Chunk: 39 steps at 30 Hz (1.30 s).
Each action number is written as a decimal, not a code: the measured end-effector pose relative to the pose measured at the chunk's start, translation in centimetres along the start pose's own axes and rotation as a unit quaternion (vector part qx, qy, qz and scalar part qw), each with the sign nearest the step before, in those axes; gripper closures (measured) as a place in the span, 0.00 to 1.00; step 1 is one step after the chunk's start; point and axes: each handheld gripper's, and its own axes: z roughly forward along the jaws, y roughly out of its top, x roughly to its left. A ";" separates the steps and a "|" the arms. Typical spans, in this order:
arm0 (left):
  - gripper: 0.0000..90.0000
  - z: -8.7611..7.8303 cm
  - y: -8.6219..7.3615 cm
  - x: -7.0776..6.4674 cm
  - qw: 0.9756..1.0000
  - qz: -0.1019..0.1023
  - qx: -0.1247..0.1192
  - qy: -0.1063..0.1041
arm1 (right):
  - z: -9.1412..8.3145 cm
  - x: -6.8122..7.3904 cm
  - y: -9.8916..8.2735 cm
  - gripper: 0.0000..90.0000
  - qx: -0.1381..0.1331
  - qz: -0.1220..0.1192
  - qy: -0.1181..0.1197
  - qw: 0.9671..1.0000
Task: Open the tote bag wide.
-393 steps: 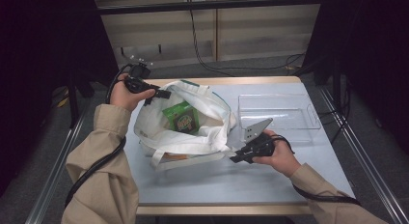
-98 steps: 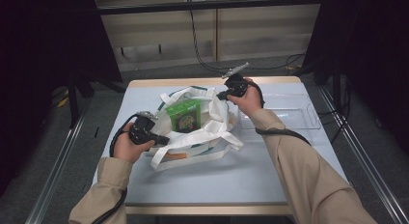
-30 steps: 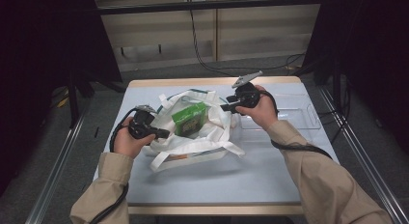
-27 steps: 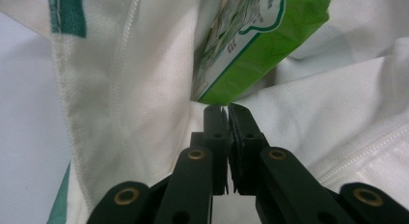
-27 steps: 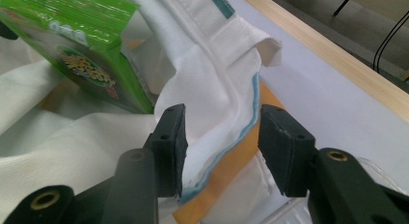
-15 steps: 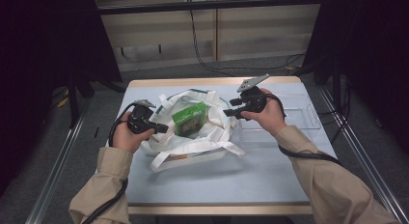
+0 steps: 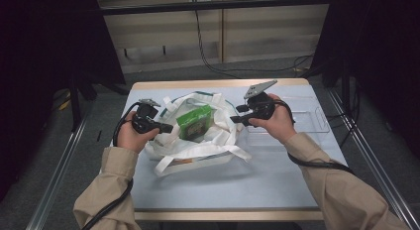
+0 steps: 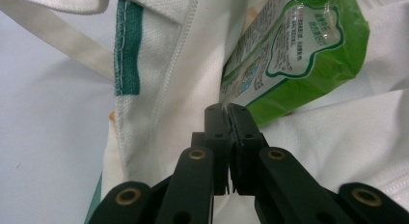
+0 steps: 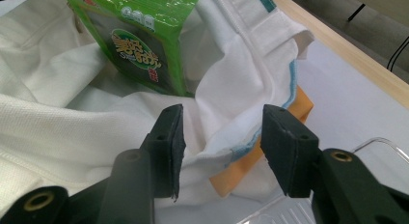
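Bag on table, green pack inside

Left gripper (image 8: 226, 110) pinches the bag (image 8: 164, 89) rim by the pack (image 8: 299, 45); right gripper (image 9: 222, 137) gapes wide, holding nothing.

The green packet (image 9: 140, 45) bears print too blurred to read

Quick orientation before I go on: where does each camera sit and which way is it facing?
High view: above the person's side, facing forward and down on the table; forearms, hands, both grippers show.
Left gripper view: on the left gripper, facing the white bag; shut jaws.
Right gripper view: on the right gripper, facing the bag's rim; open jaws.
All share the green packet.
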 end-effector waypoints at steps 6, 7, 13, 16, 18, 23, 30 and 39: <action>0.97 0.1 0.2 0.4 1.000 0.006 0.008 0.004 | -0.2 0.5 0.2 0.66 -0.009 -0.002 0.020 1.000; 0.97 0.1 0.3 0.4 1.000 0.007 0.007 0.005 | -0.1 0.6 0.2 0.67 -0.009 -0.004 0.022 1.000; 0.98 0.4 0.7 0.1 1.000 0.002 -0.001 0.007 | 0.6 1.5 0.2 0.75 -0.006 -0.005 0.042 0.999; 0.98 0.4 0.9 0.2 1.000 0.005 0.001 0.008 | 0.9 2.1 0.2 0.80 -0.009 -0.003 0.050 0.999; 0.98 0.4 1.0 0.2 1.000 0.009 0.002 0.010 | 1.2 2.4 0.2 0.83 -0.010 -0.003 0.056 0.998; 0.99 0.3 1.2 0.3 1.000 0.009 0.000 0.016 | 1.6 3.4 0.6 0.87 -0.017 -0.009 0.074 0.997; 0.99 0.7 1.3 0.3 1.000 0.003 -0.002 0.016 | 1.7 3.8 0.3 0.86 -0.023 -0.004 0.087 0.996; 1.00 0.8 2.0 0.4 1.000 0.012 0.005 0.018 | 1.7 4.3 0.3 0.88 -0.024 -0.008 0.100 0.995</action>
